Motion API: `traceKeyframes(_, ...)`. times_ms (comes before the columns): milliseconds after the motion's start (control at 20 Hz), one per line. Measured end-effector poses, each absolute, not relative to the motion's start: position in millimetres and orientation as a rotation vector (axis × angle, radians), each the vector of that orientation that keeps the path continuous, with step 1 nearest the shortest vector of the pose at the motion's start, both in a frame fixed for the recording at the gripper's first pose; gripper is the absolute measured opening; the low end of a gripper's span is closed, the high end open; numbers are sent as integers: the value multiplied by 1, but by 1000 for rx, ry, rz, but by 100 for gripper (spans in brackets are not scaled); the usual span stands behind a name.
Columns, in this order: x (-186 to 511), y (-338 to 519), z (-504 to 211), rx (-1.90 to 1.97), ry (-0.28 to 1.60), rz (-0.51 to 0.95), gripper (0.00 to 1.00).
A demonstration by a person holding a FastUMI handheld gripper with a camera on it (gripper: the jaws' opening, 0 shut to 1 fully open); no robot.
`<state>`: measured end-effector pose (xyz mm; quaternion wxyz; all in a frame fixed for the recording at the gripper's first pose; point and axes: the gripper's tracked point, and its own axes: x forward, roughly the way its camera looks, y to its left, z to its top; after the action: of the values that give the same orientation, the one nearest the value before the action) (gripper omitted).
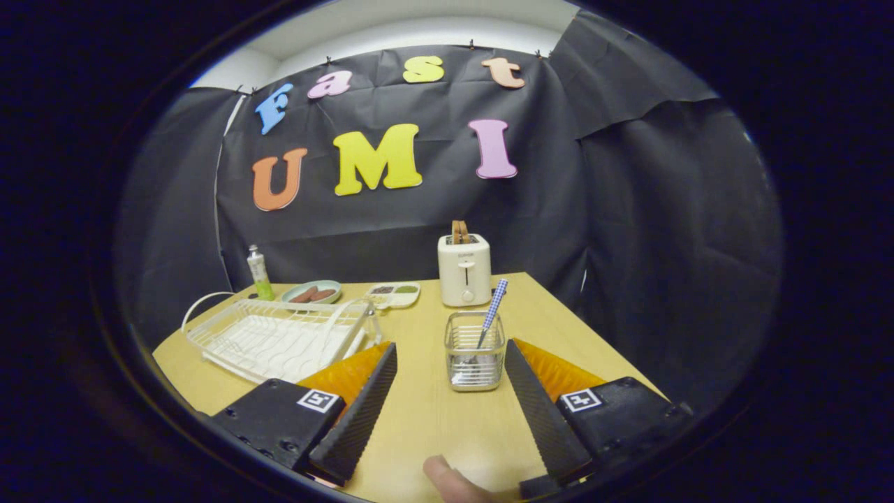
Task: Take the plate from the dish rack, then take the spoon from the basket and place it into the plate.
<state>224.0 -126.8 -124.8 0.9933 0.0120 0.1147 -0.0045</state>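
A spoon (494, 304) with a blue-and-white checked handle stands tilted in a small clear wire basket (475, 358) on the wooden table. The basket sits just ahead of my gripper (450, 346), close to the right fingertip. The gripper is open with nothing between its fingers. A white wire dish rack (279, 337) with a looped handle rests on the table to the left, just beyond the left finger. Its inside looks white and ribbed, and I cannot make out what it holds.
At the back stand a cream toaster (464, 269) with bread in it, a white divided tray (394, 294), a green plate (312, 292) of sausages and a small green bottle (259, 273). Bare tabletop (433, 419) lies between the fingers. A person's fingertip (447, 479) shows below.
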Motion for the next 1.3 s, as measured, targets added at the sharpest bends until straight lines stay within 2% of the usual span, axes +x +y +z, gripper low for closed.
traceKeyframes(350, 318, -157, -125, -23, 267, 48, 100)
traceKeyframes(700, 391, -175, -137, 123, 351, 39, 98)
traceKeyframes(850, 406, -172, -142, 219, 374, 48, 81)
traceKeyframes(900, 409, -173, -145, 227, 391, 44, 79)
traceKeyframes(1050, 414, -168, -147, 226, 393, 67, 43)
traceKeyframes(1150, 410, -163, -138, 228, 363, 79, 24)
traceKeyframes(1300, 400, -161, -111, 227, 276, 92, 17)
